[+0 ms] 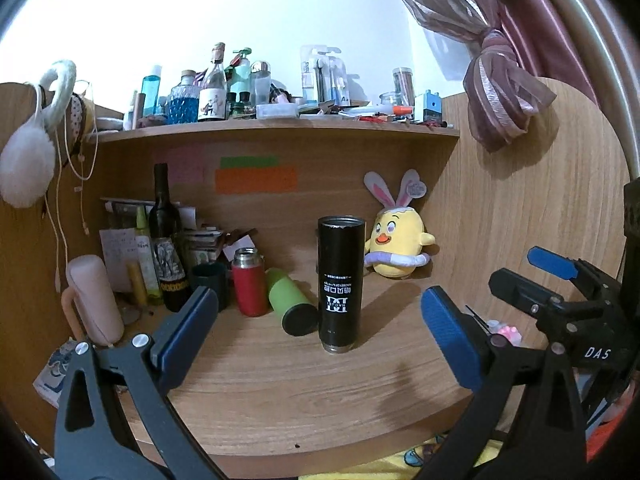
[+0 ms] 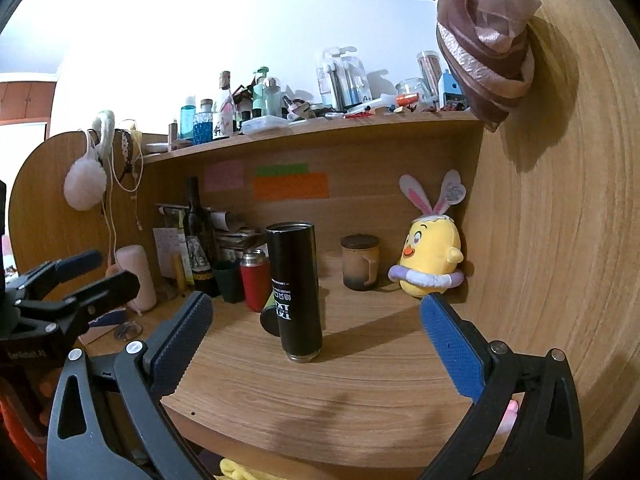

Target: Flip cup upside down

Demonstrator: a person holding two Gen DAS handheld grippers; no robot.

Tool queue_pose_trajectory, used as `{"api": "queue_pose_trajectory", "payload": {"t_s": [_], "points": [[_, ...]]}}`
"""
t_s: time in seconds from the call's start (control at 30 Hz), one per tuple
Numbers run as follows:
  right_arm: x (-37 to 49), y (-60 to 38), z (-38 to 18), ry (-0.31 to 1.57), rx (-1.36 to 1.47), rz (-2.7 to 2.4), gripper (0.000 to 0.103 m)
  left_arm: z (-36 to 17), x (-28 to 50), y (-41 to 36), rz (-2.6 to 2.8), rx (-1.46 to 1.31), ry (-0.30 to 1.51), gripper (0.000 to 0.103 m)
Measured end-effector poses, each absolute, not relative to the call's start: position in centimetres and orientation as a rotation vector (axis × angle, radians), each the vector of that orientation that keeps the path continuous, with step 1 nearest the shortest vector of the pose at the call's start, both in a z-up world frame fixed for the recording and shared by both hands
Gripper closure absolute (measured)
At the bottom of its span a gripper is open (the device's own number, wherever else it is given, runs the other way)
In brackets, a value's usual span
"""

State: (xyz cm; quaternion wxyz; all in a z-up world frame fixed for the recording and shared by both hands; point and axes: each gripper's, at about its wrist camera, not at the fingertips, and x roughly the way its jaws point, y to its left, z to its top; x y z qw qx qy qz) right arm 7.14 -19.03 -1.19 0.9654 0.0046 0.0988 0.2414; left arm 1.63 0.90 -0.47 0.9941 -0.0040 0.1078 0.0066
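Observation:
A tall black cylindrical cup with white print stands on the wooden desk; its print reads upside down and a metal ring touches the desk. It also shows in the right wrist view. My left gripper is open and empty, a short way in front of the cup, which shows between its blue pads. My right gripper is open and empty, also in front of the cup. The right gripper shows at the right of the left wrist view, and the left gripper at the left of the right wrist view.
A green cup lies on its side left of the black cup, beside a red flask, a dark mug and a wine bottle. A yellow plush chick and a brown mug stand behind. A cluttered shelf hangs above.

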Motion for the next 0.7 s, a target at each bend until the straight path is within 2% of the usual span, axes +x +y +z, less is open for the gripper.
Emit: {"api": "queue_pose_trajectory", "payload": {"t_s": [0.7], "points": [[6.99,-18.32,-1.40,0.204,-0.003,0.492,0.000,-0.85,1.64,1.48,0.007,-0.035,0.223,0.000]]}}
